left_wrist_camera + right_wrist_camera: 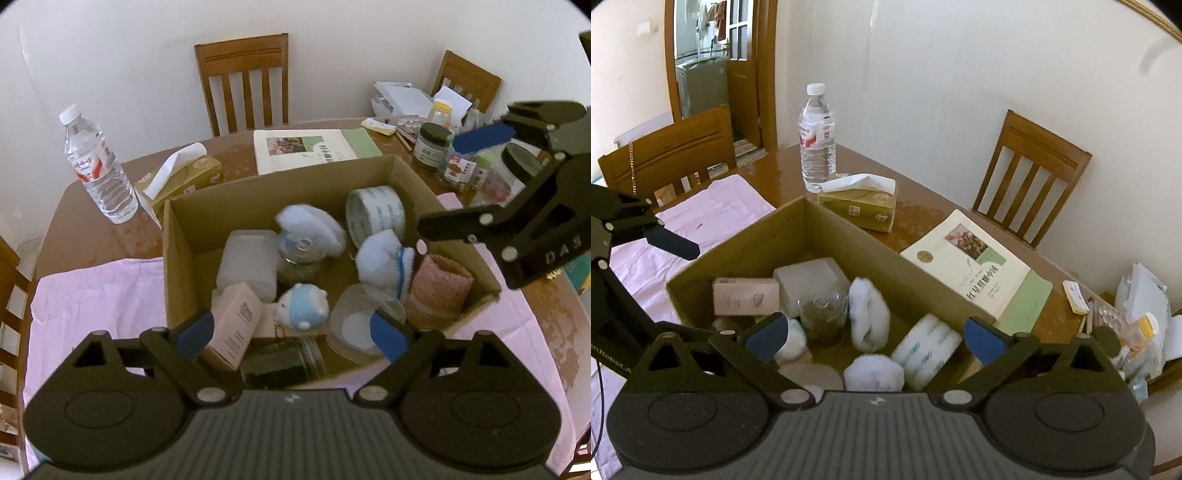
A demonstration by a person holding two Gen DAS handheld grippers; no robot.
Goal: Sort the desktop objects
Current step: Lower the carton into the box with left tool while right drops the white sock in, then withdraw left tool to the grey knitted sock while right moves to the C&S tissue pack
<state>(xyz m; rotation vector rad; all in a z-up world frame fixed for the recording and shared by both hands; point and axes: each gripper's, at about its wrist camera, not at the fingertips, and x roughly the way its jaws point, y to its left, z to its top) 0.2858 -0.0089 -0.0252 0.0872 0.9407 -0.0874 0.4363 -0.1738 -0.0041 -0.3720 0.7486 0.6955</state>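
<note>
A cardboard box [192, 236] sits on the table and holds a pink carton [236, 325], a white block [251, 262], a glass jar [299, 254], white socks [384, 266], a tape roll [376, 214], a small blue-and-white plush [303, 306] and a pink roll [439, 288]. My left gripper [291, 338] is open and empty above the box's near edge. My right gripper [875, 338] is open and empty over the box [849, 236]; it also shows in the left wrist view [454, 188] at the box's right side.
A water bottle [96, 162], a tissue box [184, 177] and a book [310, 147] lie behind the box. Jars and papers [443, 140] crowd the far right corner. A pink cloth [92, 306] covers the near table. Wooden chairs [243, 81] stand around.
</note>
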